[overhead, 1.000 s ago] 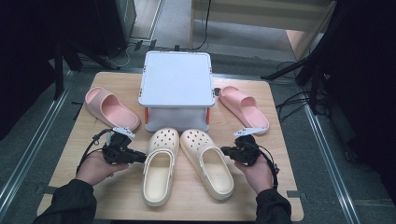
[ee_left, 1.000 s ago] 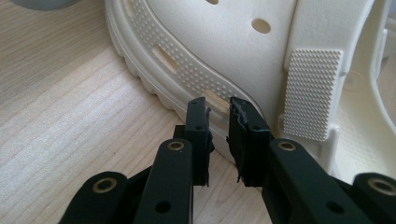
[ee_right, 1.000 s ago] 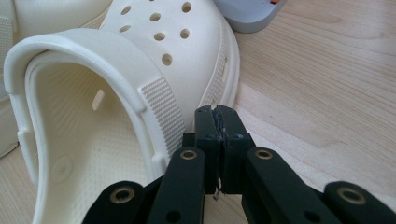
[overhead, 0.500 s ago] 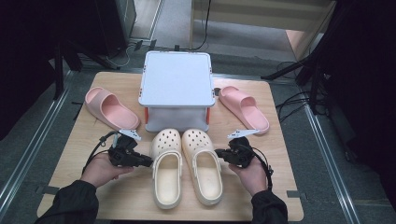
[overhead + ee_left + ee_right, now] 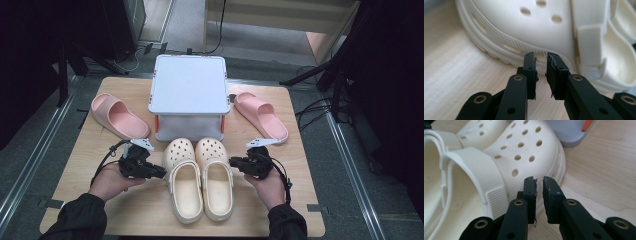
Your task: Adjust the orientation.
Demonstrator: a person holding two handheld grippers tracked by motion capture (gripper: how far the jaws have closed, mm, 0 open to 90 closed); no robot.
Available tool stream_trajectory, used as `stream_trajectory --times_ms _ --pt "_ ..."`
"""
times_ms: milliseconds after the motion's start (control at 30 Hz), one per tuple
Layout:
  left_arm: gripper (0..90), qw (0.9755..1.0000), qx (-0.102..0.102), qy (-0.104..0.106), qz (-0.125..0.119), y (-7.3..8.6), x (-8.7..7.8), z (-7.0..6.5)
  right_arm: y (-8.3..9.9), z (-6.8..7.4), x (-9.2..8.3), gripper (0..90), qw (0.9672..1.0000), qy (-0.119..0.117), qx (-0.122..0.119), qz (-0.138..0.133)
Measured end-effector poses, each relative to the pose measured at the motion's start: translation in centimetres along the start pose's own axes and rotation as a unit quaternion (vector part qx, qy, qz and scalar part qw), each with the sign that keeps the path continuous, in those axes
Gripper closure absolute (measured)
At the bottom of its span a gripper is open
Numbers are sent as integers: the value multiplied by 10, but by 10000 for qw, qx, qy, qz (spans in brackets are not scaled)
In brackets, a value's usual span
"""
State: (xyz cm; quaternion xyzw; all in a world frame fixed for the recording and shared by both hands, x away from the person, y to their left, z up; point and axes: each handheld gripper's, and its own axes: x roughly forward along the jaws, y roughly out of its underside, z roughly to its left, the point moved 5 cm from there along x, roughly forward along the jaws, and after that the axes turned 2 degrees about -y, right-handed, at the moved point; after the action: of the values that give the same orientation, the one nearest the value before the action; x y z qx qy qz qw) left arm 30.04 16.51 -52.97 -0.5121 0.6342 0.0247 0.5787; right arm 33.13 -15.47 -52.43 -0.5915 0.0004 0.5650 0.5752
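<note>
You hold both grippers low over the wooden table (image 5: 300,130), one on each outer side of a pair of cream clogs that lie side by side, toes toward the grey lidded box (image 5: 188,97).

Your left hand (image 5: 110,181) lies palm-up under the left gripper (image 5: 161,174), forearm coming in from the bottom edge, the tool pointing level and inward at the left clog (image 5: 183,185). In the left gripper view the two black jaws stand a narrow gap apart, nothing between them, their tips at the ribbed sole edge of that clog just ahead of the strap hinge (whether the tips touch the sole, I cannot tell).

Your right hand (image 5: 270,186) mirrors that pose, cradling the right gripper (image 5: 233,162) from below and aiming it inward at the right clog (image 5: 215,177). Its jaws have just been opening; in the right gripper view they stand slightly apart with nothing gripped, tips against the side of the clog near the perforated toe.

Both clogs rest flat on the table, touching or nearly touching each other, just in front of the box. A pink slide (image 5: 118,116) lies left of the box, another pink slide (image 5: 261,116) right of it, both well apart from your grippers.
</note>
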Motion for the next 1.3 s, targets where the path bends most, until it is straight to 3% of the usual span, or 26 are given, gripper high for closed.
stream_trajectory --times_ms 200,300,467,633,767,933,1133,1300 --pt "844 9989 -83 -148 -436 -13 -22 7 -6 7 -18 759 9993 -17 117 -349" --pt "865 9989 -22 -127 -445 -21 -27 8 -7 17 -27 721 9989 -64 127 -452" --pt "852 9986 60 -142 -502 -36 -36 9 -8 43 -42 706 9981 -193 67 -584" --pt "849 9970 73 -223 -733 -58 -50 11 -6 67 -49 674 9979 -307 -4 -566" --pt "855 9958 84 -346 -844 -75 -61 13 1 82 -47 607 9984 -302 -188 -440" --pt "855 9949 3 -328 -955 -95 -72 14 8 97 -37 583 9982 -307 -409 -322" --pt "848 9948 -40 -421 -928 -117 -79 24 11 107 -18 524 9985 -354 -403 -121" --pt "839 9942 -49 -560 -916 -127 -83 32 11 111 -11 483 9989 -311 -334 -143"
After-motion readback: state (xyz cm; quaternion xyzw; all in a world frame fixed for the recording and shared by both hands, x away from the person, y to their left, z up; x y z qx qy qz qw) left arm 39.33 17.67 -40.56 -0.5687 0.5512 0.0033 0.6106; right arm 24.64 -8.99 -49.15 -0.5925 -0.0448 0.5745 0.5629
